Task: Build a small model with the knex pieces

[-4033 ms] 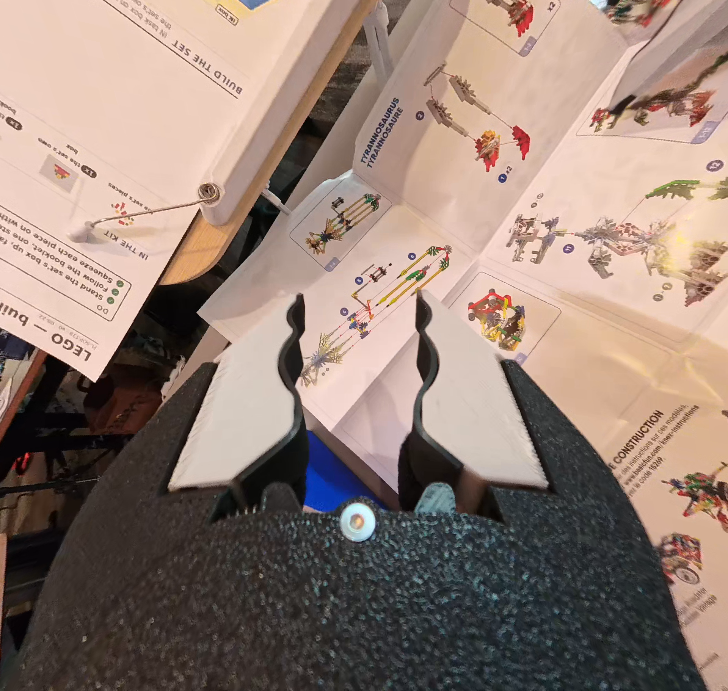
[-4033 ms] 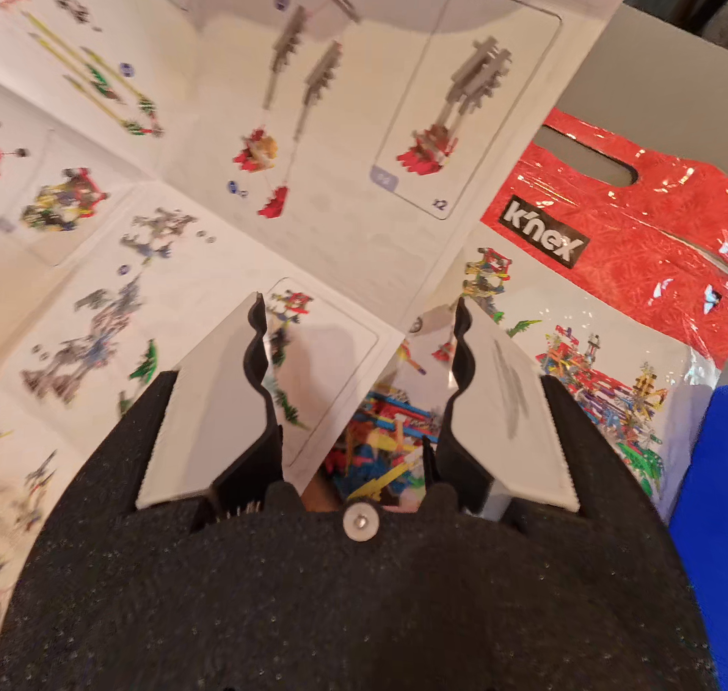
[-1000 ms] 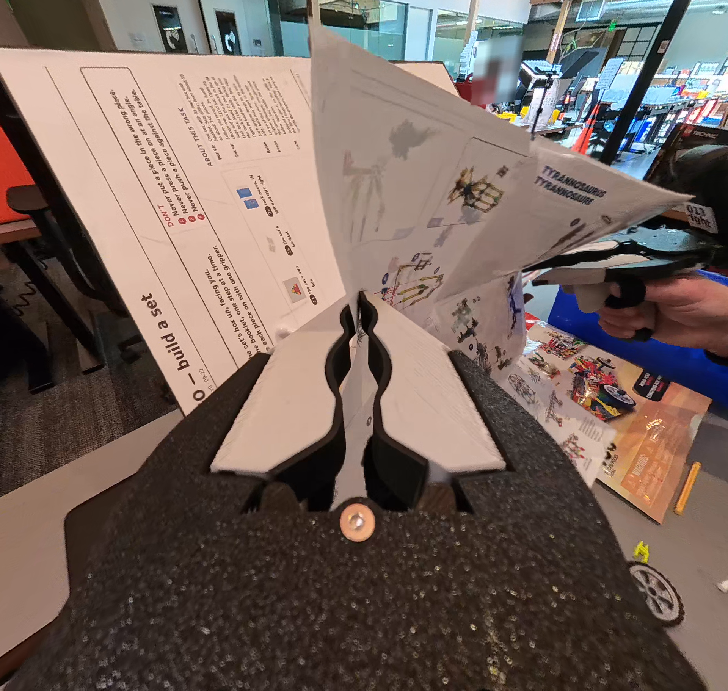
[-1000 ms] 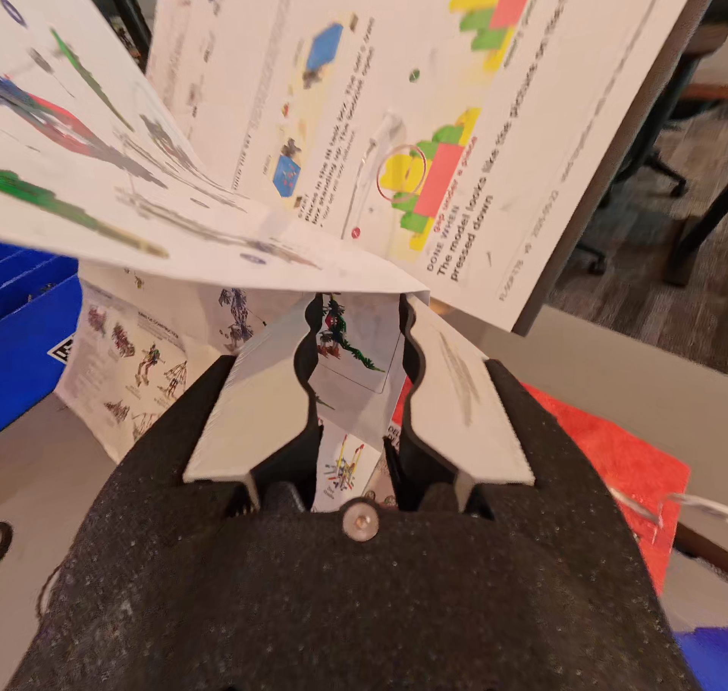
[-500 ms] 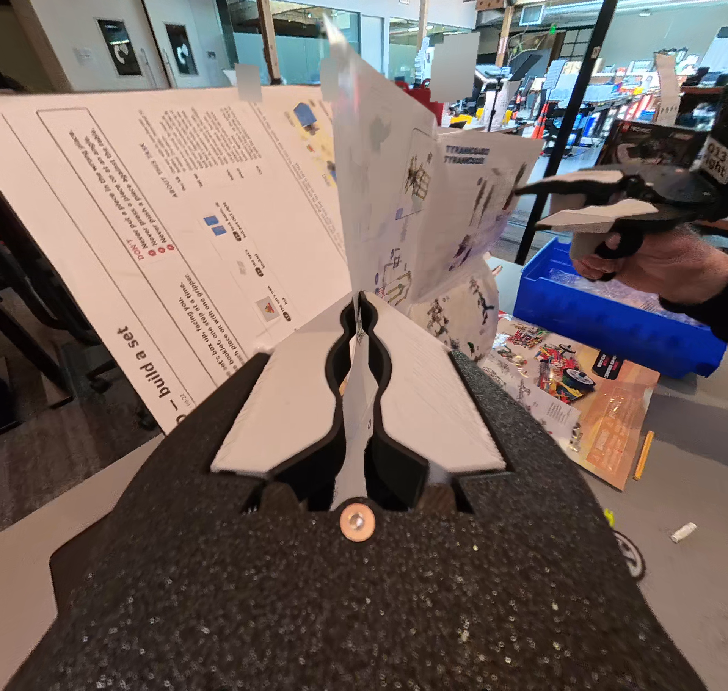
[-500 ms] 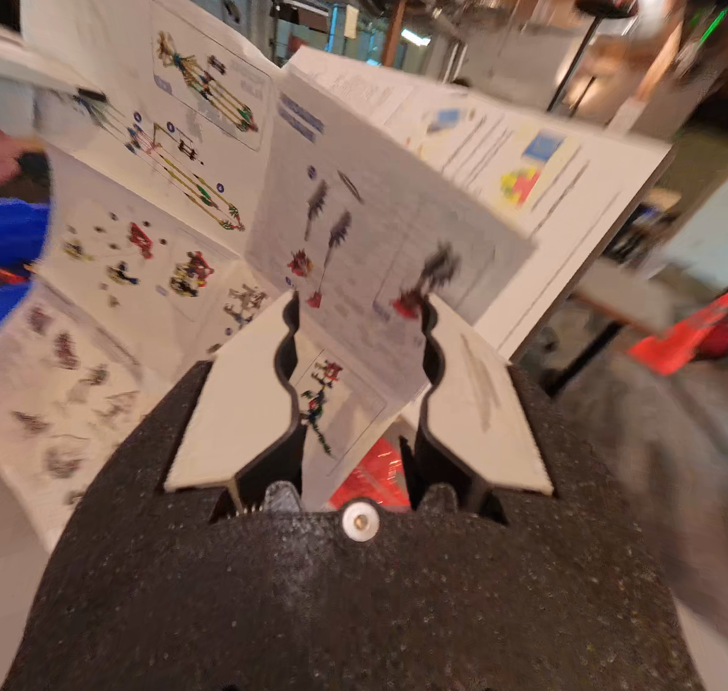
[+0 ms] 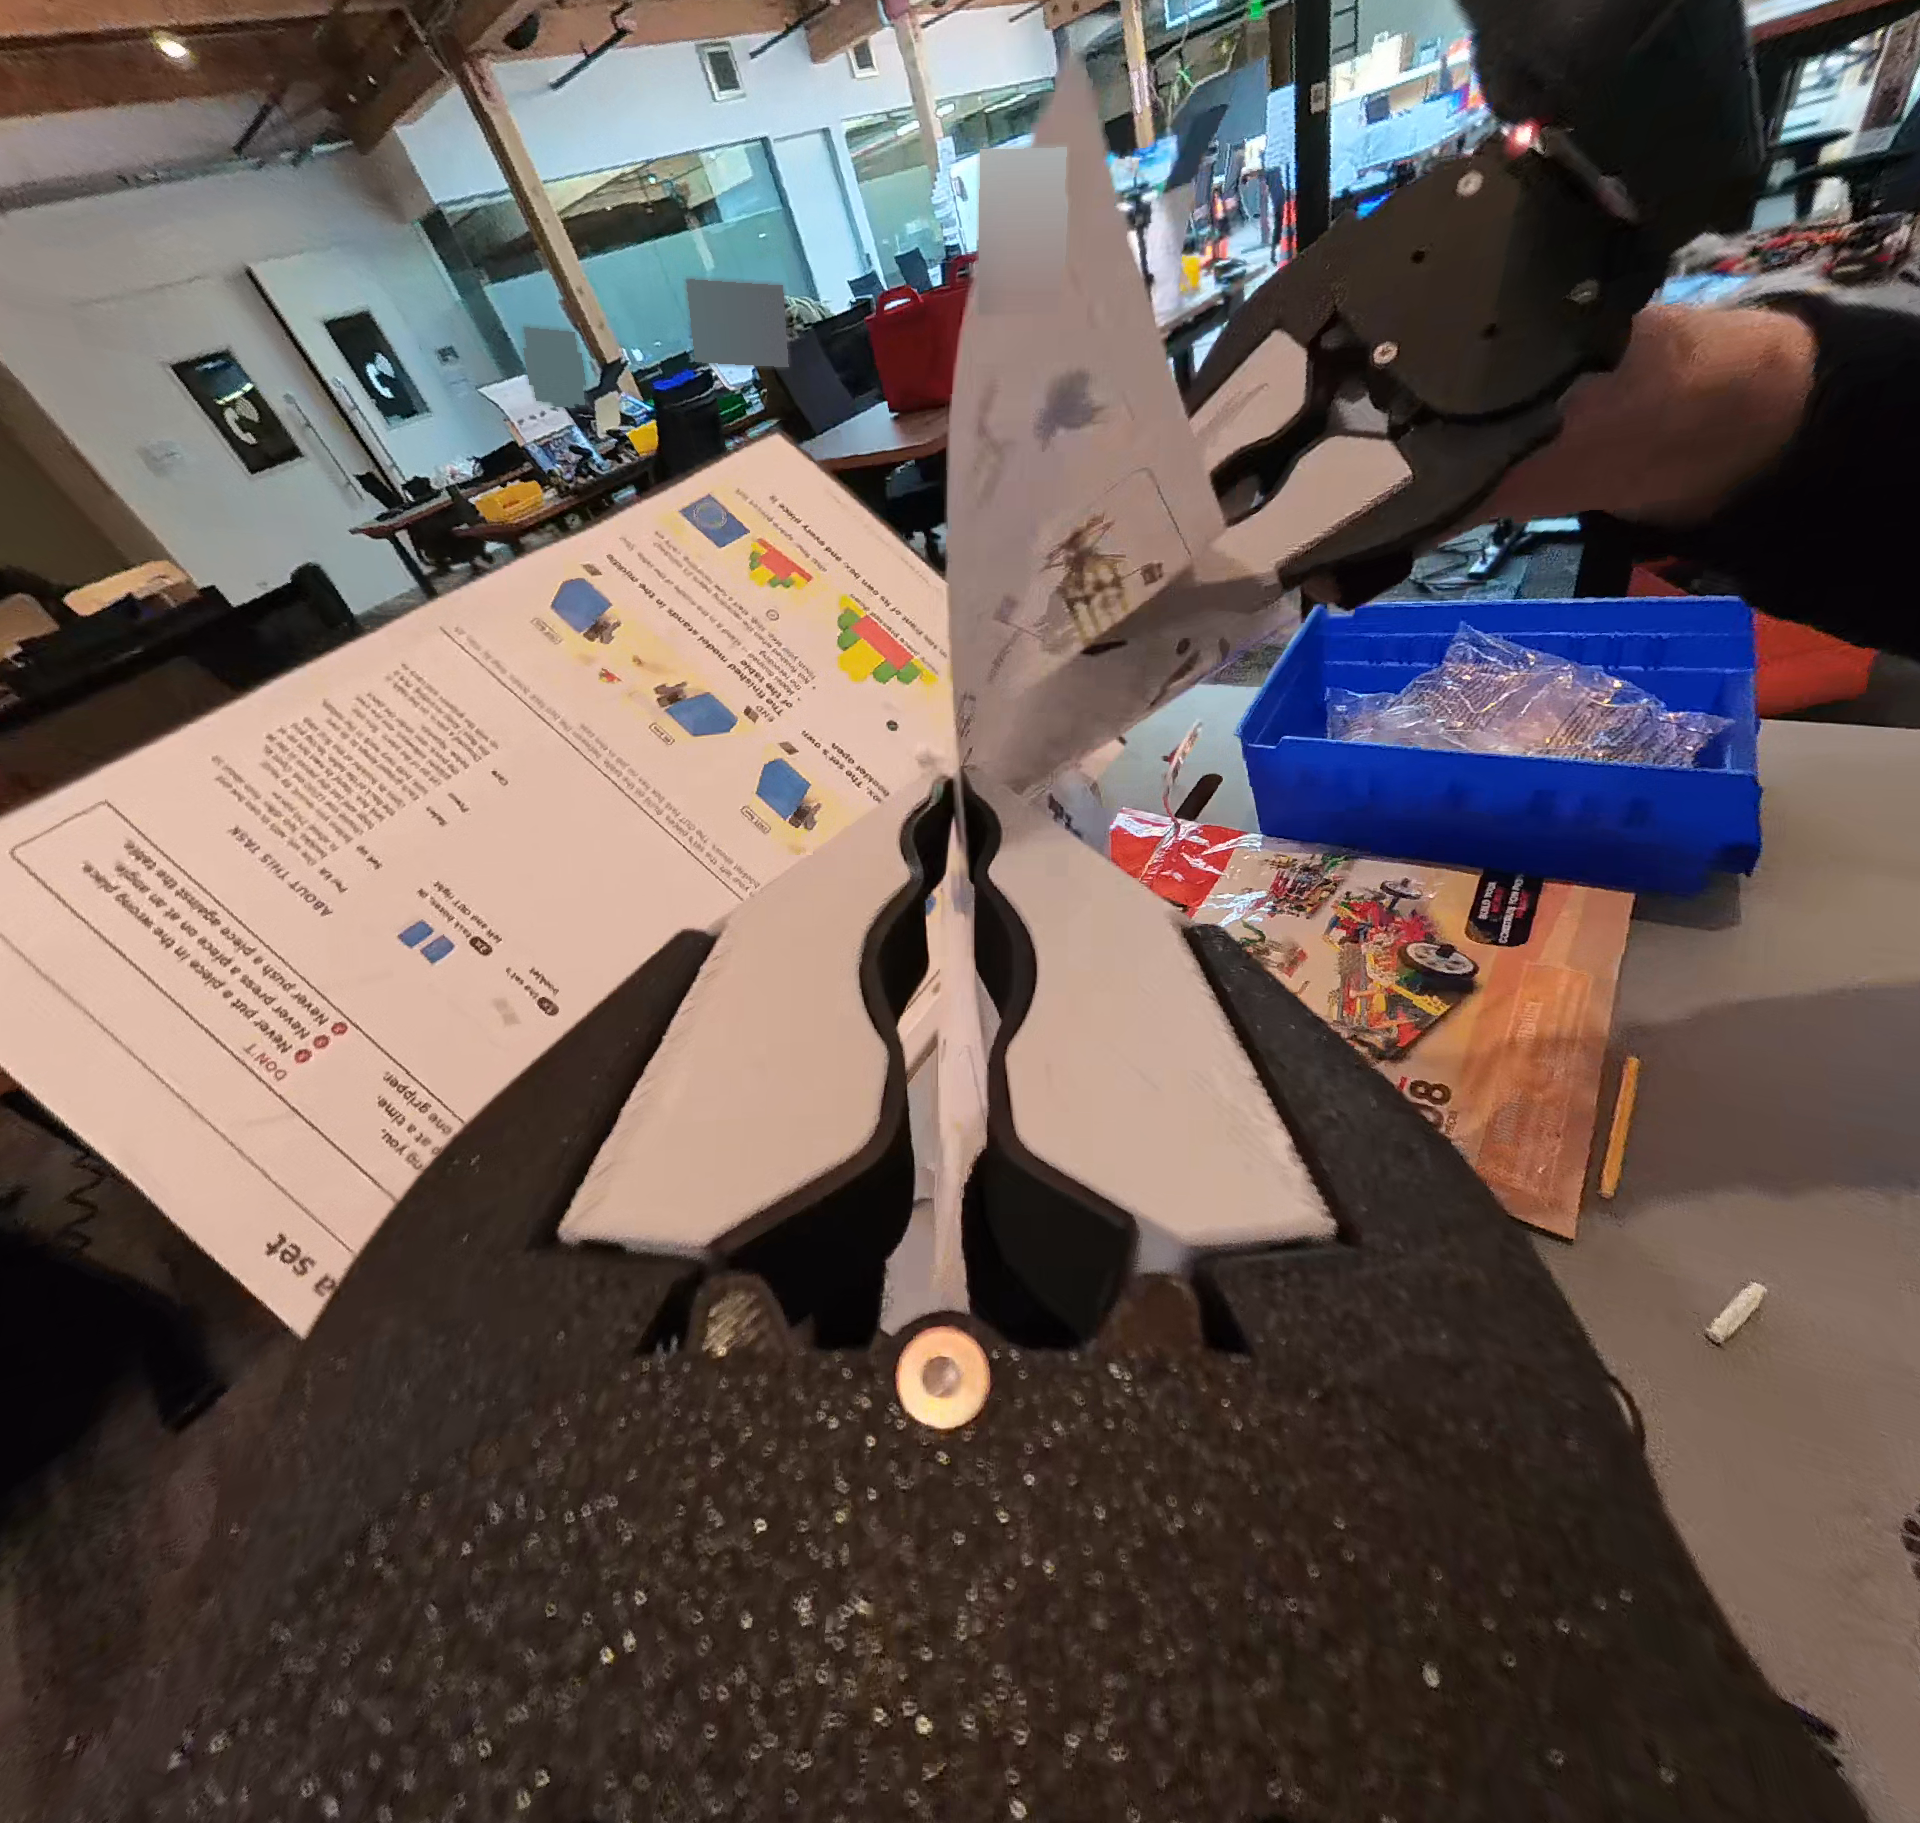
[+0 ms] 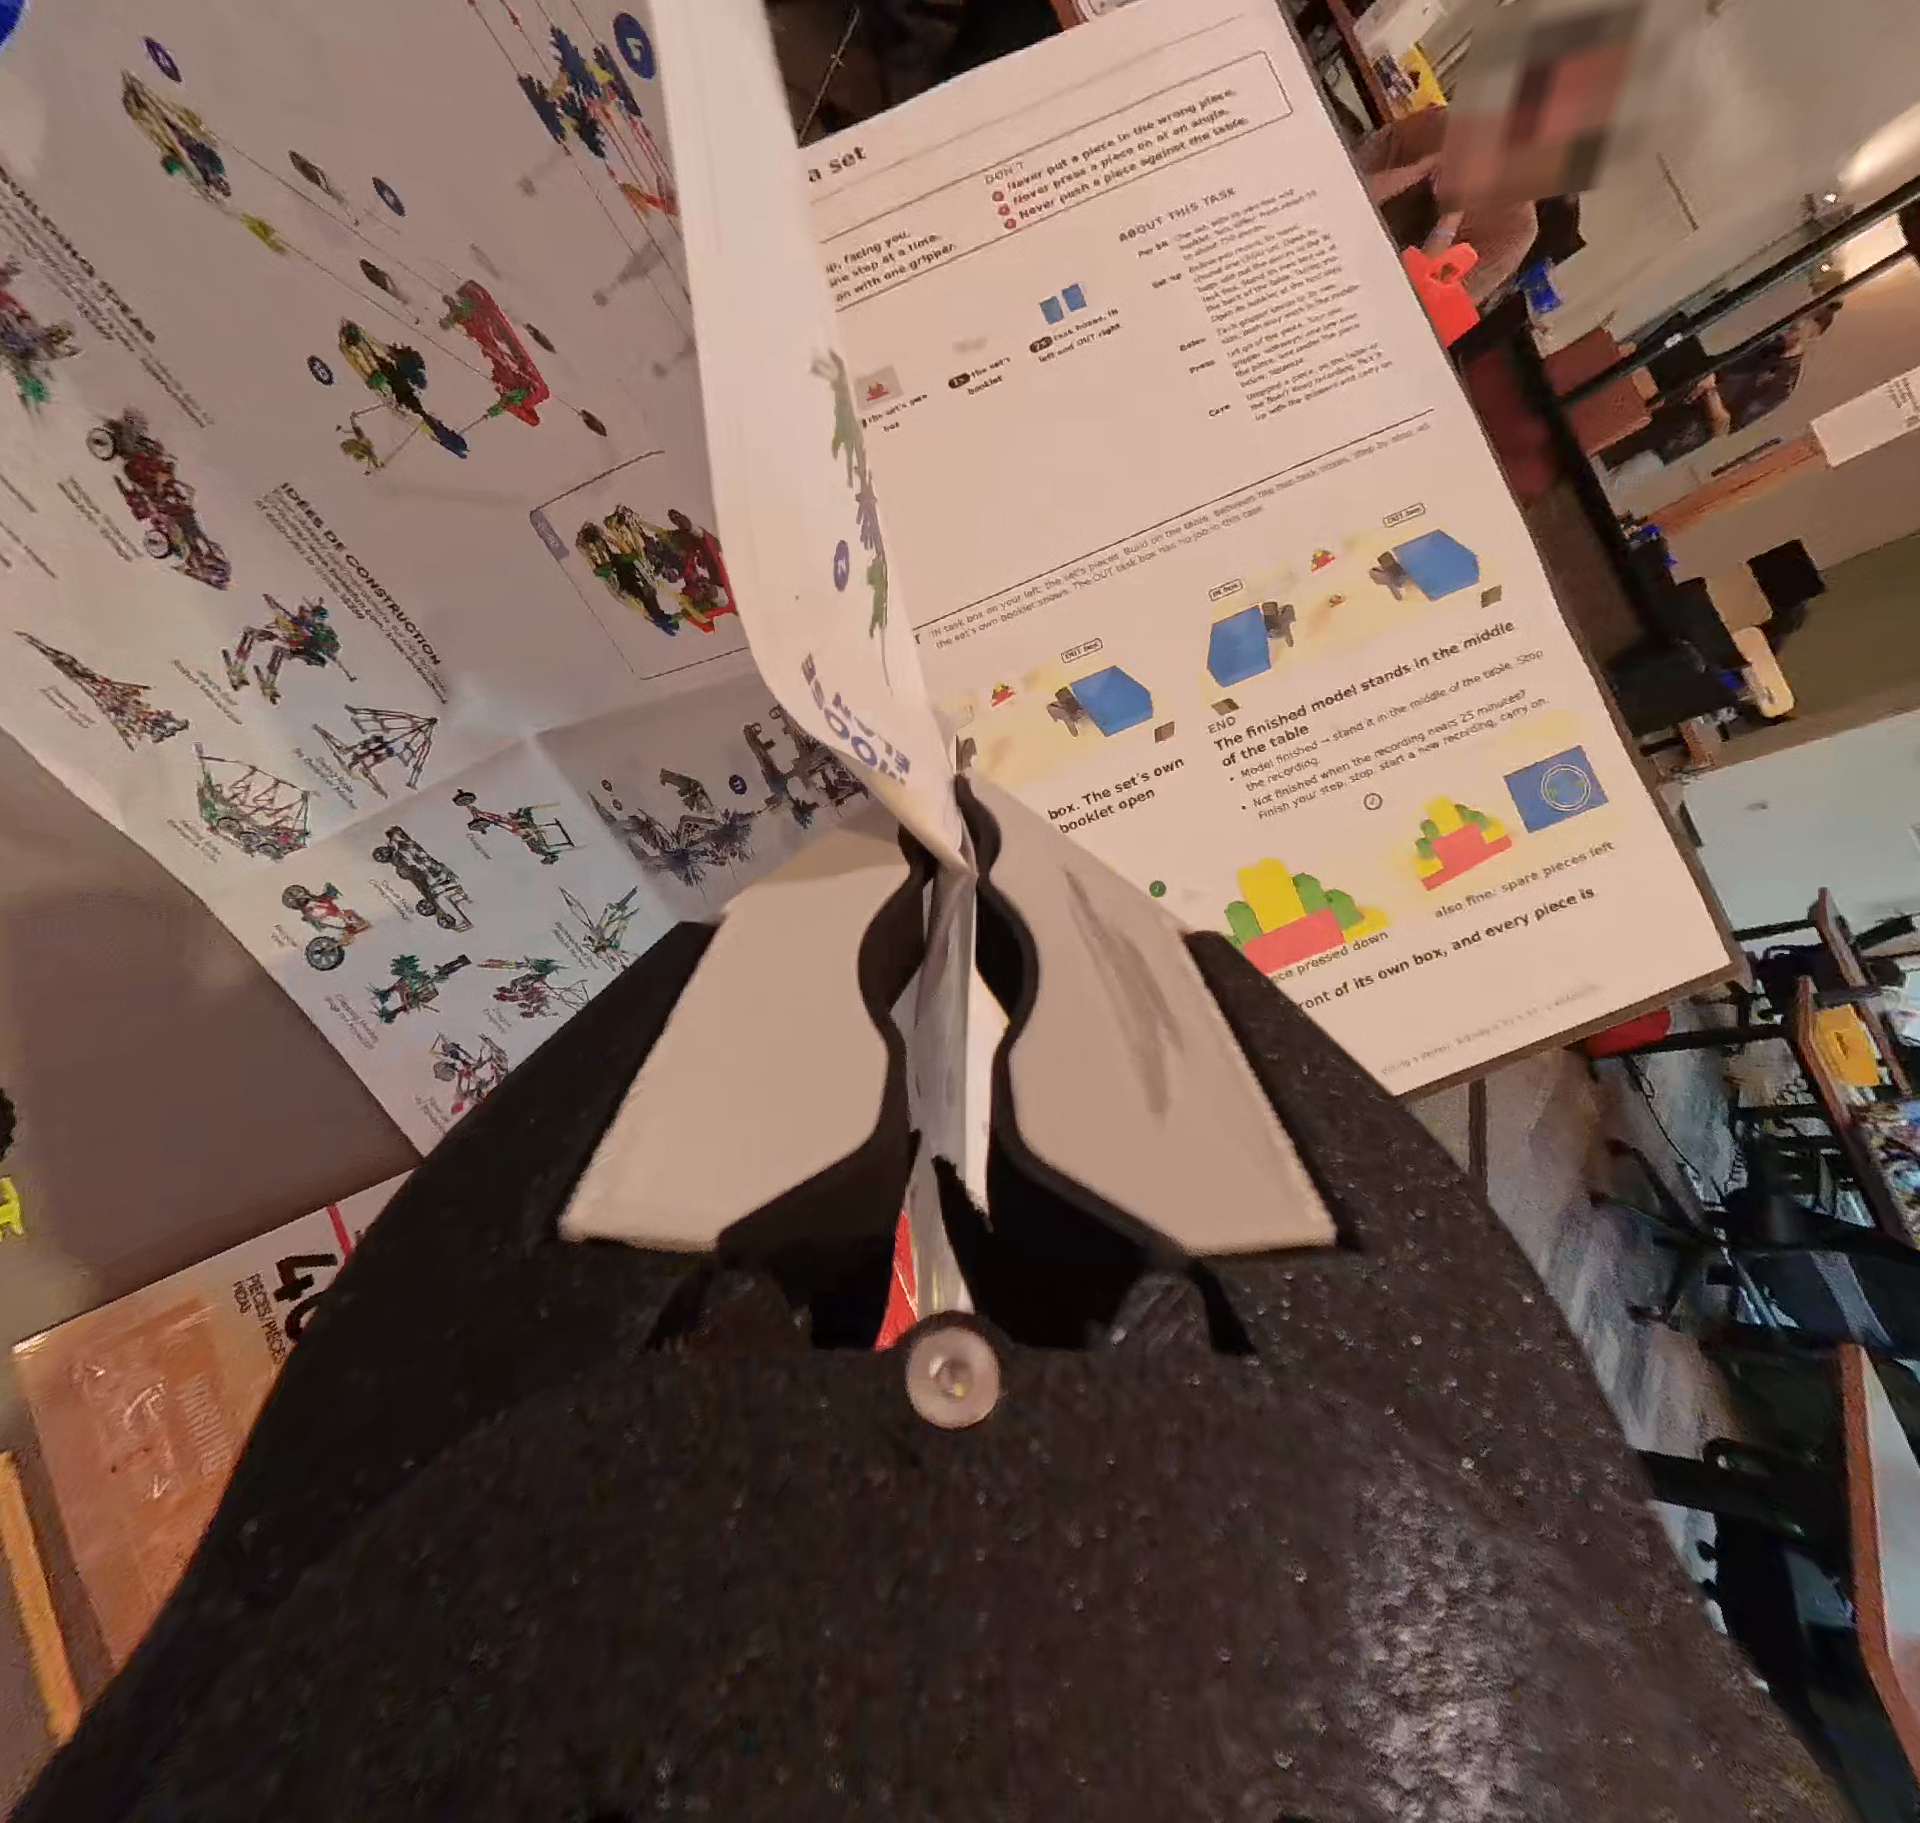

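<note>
A large folded white instruction sheet (image 7: pixel 1060 485) with coloured model pictures is held up off the grey table (image 7: pixel 1766 1098). My left gripper (image 7: pixel 961 797) is shut on one edge of it, and the paper runs down between the fingers. My right gripper (image 8: pixel 956 797) is shut on another edge of the same sheet (image 8: pixel 312 423), which curls up and to the left. In the left wrist view the right gripper (image 7: pixel 1221 469) shows at upper right in a person's hand, at the sheet's far corner.
A white printed board (image 7: pixel 468 838) leans behind the sheet; it also shows in the right wrist view (image 8: pixel 1195 526). A blue bin (image 7: pixel 1496 817) holds a clear plastic bag (image 7: pixel 1507 703). A brown printed card (image 7: pixel 1455 1025), a red bag (image 7: pixel 1153 848), a yellow rod (image 7: pixel 1618 1129) and a small white piece (image 7: pixel 1733 1313) lie on the table. The grippers' ends are close to 15 cm from one another. Left tips and right tips are each some 40 cm from the small white piece (image 7: pixel 1733 1313).
Four seconds ago both grippers were open over the flat sheet. The left then shut on it and lifted it. In the last half second the right gripper shut on another edge.
</note>
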Demonstrator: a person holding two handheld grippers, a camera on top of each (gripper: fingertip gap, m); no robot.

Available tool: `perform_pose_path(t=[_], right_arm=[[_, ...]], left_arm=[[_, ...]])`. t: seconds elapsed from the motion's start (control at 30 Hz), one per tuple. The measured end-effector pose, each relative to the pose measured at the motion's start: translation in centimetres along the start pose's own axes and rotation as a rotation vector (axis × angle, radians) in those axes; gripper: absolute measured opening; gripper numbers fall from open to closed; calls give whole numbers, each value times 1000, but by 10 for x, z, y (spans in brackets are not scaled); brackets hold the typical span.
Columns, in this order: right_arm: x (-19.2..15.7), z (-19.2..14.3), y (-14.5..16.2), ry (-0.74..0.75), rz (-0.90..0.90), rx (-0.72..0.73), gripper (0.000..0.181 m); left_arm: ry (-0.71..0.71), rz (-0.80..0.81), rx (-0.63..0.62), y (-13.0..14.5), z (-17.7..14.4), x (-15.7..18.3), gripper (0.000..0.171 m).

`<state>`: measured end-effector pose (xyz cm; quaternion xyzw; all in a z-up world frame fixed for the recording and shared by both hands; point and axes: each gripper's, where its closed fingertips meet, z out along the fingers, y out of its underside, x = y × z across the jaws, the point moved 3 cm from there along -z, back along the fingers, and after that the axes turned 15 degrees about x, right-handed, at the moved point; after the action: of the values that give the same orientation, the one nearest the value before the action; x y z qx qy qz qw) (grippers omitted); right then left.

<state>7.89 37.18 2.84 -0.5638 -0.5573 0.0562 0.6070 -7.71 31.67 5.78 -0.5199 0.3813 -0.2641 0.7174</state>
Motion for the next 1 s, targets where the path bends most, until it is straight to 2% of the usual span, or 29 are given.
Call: perform_pose_path(t=[0.13,0.17,0.27,0.33,0.4,0.47,0.53,0.57,0.63,0.7,0.8,0.87,0.97,1.0], right_arm=[[1,-18,-12,-35,73,39,0],[4,-24,-18,-32,112,63,0],[15,-44,-36,-1,162,119,0],[19,-57,-46,22,172,136,0],[20,-68,-57,37,171,163,0],[17,-79,-70,43,164,203,0],[16,-91,-80,57,143,237,0],[14,-98,-85,63,121,258,0],[8,-114,-89,75,86,277,0],[-9,-131,-91,27,36,320,0],[-43,-154,-72,-42,-61,299,0],[-69,-166,-48,-88,-115,262,0],[-115,-182,-9,-208,-146,259,0],[-131,-184,10,-245,-145,215,0]], left_arm=[[-32,62,2,-15,-3,-3,2],[-39,73,4,-20,-5,-3,9],[-27,91,-69,-20,-18,9,59],[-21,135,-133,-9,-30,21,72],[-4,151,-202,13,-39,38,76],[-85,227,-266,38,-43,38,71],[-145,239,-262,54,-42,36,15],[-164,238,-233,56,-41,36,2],[-187,246,-200,54,-39,36,0],[-149,290,-180,49,-40,44,0],[-68,445,-193,47,-51,65,0],[8,573,-266,61,-62,86,0],[211,743,-410,94,-84,129,0],[253,790,-455,105,-91,142,0]])
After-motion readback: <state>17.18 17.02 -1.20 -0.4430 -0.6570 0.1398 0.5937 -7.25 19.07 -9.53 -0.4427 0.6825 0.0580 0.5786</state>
